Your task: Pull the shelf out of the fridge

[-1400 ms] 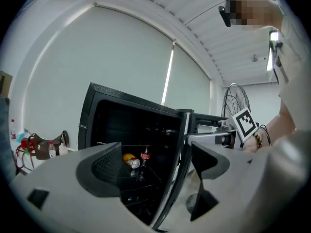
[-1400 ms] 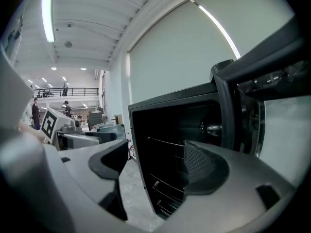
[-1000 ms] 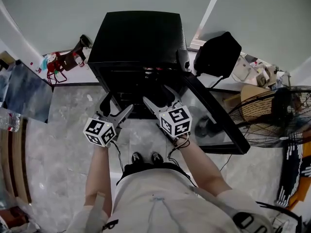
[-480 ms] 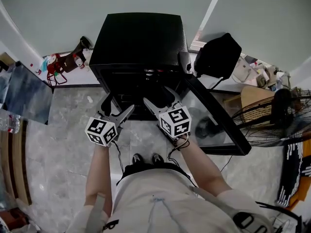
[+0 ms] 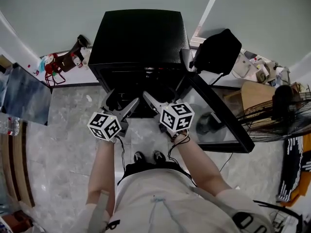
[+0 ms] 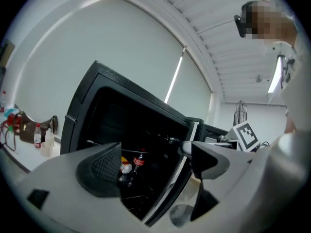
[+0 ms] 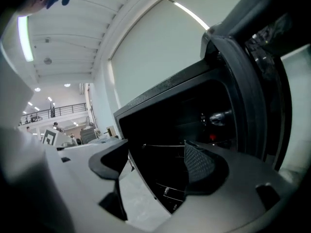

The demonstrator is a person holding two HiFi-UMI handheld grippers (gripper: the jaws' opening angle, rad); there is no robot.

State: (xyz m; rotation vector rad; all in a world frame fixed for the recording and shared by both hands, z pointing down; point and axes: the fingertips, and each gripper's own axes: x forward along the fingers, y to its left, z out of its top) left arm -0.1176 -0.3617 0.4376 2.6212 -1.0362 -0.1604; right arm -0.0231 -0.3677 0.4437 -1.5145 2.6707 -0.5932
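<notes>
— The black fridge [image 5: 138,38] sits top centre, its door [image 5: 218,115] swung out to the right. Where's the shelf?
— The wire shelf [image 7: 163,146] is inside the dark cavity, untouched. The left gripper [image 5: 120,103] and right gripper [image 5: 159,97] hover at the opening, both jaws wide, holding nothing.
— Why side by side?
— Likely a two-point grab on its front edge.
</notes>
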